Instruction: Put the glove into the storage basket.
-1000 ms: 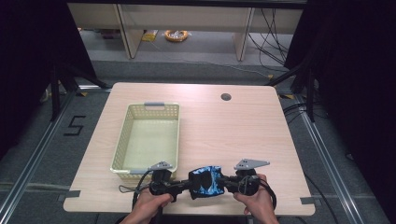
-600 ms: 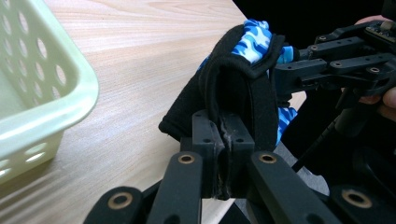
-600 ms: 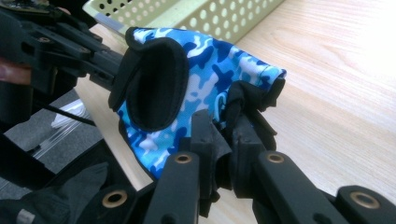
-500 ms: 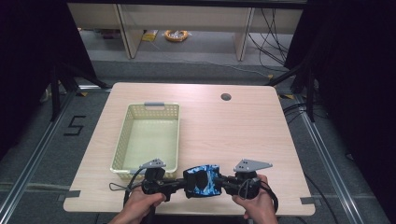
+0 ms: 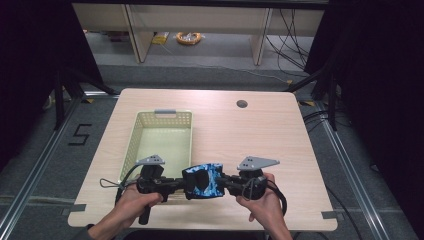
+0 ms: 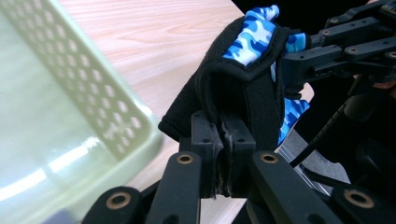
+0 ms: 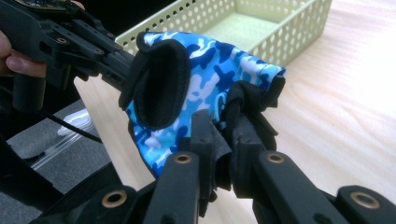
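Both grippers, left point(image 5: 176, 184) and right point(image 5: 226, 183), clench a blue camouflage glove point(image 5: 202, 181) above the table's point(image 5: 260, 135) near edge. Next move, likely: carry it toward eleven o'clock, into the green basket point(image 5: 131, 145).

Blue camouflage glove point(image 5: 204, 182), black-trimmed, held above table edge

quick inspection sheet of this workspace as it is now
surface: wooden table, round hole near far edge
job's things: blue camo glove held off the table between both grippers; green basket on the table's left, nothing seen in it
clutter: nothing seen
grippers: left gripper shut on the glove's black edge; right gripper shut on its other end
cables: a cable loops from the left gripper; cables on the floor behind the table
surroundings: shelf legs, coiled orange item on the floor, floor mark 5
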`<state>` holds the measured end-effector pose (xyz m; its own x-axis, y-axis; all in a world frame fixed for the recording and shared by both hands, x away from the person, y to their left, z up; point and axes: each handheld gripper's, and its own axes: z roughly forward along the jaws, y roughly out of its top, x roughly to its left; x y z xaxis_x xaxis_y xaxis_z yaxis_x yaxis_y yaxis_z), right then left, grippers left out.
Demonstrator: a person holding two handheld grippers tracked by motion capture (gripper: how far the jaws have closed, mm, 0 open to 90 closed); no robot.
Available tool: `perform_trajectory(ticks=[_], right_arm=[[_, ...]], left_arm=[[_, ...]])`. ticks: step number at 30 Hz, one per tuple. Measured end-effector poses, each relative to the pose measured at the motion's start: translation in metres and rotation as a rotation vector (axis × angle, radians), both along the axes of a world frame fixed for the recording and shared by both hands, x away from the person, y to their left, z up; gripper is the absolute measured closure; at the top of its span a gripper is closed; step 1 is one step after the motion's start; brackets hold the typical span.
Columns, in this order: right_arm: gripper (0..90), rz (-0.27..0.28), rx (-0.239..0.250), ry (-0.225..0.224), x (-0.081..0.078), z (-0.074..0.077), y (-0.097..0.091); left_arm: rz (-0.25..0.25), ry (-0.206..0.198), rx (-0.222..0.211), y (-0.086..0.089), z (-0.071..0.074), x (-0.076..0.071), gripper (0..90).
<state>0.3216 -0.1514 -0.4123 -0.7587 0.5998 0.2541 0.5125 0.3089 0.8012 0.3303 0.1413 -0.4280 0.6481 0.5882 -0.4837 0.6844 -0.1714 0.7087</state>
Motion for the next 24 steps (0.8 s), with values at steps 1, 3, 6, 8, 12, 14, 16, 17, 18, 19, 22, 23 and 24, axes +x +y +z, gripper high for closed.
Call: perform_trajectory(ticks=[1,3,6,8,12,14,16,17,18,19,22,23,24], right_arm=[[82.8,0.005,0.008,0.005,0.002,0.001,0.003],[82.8,0.008,0.006,0.014,0.006,0.003,0.008],[82.9,0.022,-0.004,0.012,0.013,0.007,0.021],[82.9,0.021,-0.007,0.011,0.015,0.009,0.024],[83.5,0.029,0.029,0.050,0.020,0.015,0.036],[83.7,0.045,0.035,0.024,0.027,0.022,0.039],[83.6,0.037,0.040,0.039,0.026,0.026,0.040],[83.7,0.050,0.034,0.008,0.030,0.032,0.042],[83.7,0.052,0.036,0.005,0.030,0.035,0.043],[83.7,0.052,0.030,-0.002,0.030,0.038,0.044],[83.7,0.067,0.031,-0.034,0.033,0.052,0.048],[83.8,0.071,0.039,-0.032,0.034,0.055,0.051],[83.7,0.066,0.040,-0.023,0.034,0.058,0.053]], left_arm=[[-0.006,0.006,-0.007,0.004,0.001,0.002,84.7],[-0.001,0.010,-0.014,0.011,0.004,0.005,84.9],[0.014,0.019,-0.027,0.024,0.011,0.011,85.9],[0.016,0.007,-0.022,0.027,0.014,0.012,86.2],[0.033,0.009,-0.030,0.035,0.018,0.014,86.3],[0.041,0.007,-0.043,0.040,0.020,0.016,86.2],[0.048,0.010,-0.047,0.043,0.021,0.017,86.2],[0.056,0.010,-0.053,0.043,0.022,0.018,86.1],[0.051,0.013,-0.054,0.045,0.022,0.018,86.0],[0.062,0.010,-0.051,0.046,0.024,0.019,85.9],[0.071,0.007,-0.073,0.053,0.030,0.022,85.8],[0.071,0.007,-0.073,0.053,0.030,0.022,85.7],[0.081,-0.002,-0.071,0.057,0.034,0.022,85.6]])
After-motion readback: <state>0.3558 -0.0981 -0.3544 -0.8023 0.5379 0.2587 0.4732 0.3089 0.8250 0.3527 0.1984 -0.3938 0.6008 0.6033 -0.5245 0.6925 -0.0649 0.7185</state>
